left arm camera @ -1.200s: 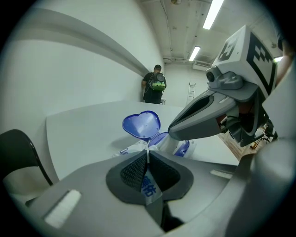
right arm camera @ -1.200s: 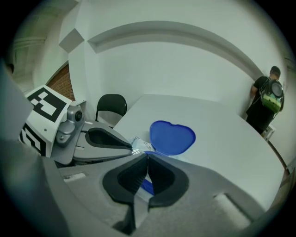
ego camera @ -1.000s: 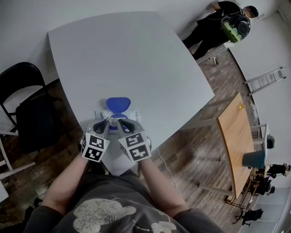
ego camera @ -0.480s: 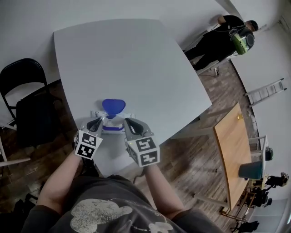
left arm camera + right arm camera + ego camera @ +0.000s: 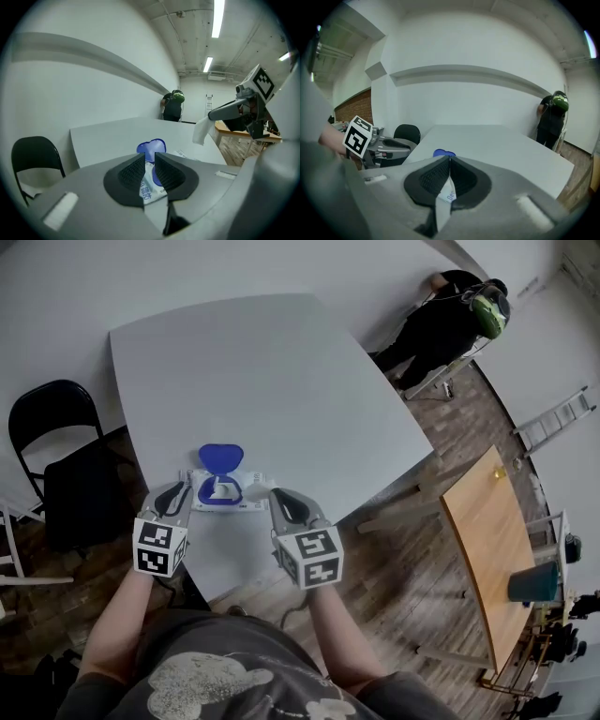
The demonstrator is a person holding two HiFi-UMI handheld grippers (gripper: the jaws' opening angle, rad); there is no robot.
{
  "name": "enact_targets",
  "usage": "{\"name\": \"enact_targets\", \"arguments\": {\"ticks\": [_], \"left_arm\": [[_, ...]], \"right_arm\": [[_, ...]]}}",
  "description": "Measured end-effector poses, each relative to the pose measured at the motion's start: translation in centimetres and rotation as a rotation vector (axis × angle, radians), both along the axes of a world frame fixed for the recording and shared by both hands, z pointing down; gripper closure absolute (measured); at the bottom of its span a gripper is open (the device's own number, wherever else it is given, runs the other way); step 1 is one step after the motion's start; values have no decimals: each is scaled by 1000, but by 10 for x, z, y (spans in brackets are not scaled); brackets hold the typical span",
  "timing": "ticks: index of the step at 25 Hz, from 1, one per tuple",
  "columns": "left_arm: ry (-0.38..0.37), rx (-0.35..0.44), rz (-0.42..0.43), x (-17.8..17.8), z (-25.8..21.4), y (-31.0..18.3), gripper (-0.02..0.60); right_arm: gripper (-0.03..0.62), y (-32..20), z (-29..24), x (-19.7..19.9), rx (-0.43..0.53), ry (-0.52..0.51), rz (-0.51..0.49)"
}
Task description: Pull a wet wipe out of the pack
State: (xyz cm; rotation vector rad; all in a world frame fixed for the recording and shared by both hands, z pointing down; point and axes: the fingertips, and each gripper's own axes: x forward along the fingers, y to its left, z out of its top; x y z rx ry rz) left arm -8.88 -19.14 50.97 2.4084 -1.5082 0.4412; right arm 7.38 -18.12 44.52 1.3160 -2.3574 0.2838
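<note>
Oddly, only the left gripper view shows the wipe (image 5: 201, 131).
Right tongs (image 5: 449, 161) pinch it, white and limp; left tongs (image 5: 150, 157), just opening slightly, hold nothing.

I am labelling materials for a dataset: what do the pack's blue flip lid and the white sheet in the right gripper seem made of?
Blue flip lid: probably rigid plastic, smooth; it stands open and holds its rounded shape.
White sheet hanging from the right gripper: likely soft nonwoven cloth, matte; it droops limply.
</note>
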Motion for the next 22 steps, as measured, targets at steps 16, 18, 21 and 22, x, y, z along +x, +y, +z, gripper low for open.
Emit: {"name": "enact_targets", "arguments": {"ticks": [16,18,21,22], "left_arm": [[157,225,-108,42,-113,101,537],[163,224,-115,40,-116,108,542],[186,216,-118,36,-118,121,548],[191,213,-116,35,-117,126,548]], "right_arm": [[597,85,-54,46,136,-116,-66],[597,91,-61,50,151,-126,-52],[597,103,-68,49,179,-126,-36],[597,107,-68,47,178,-127,-34]]}}
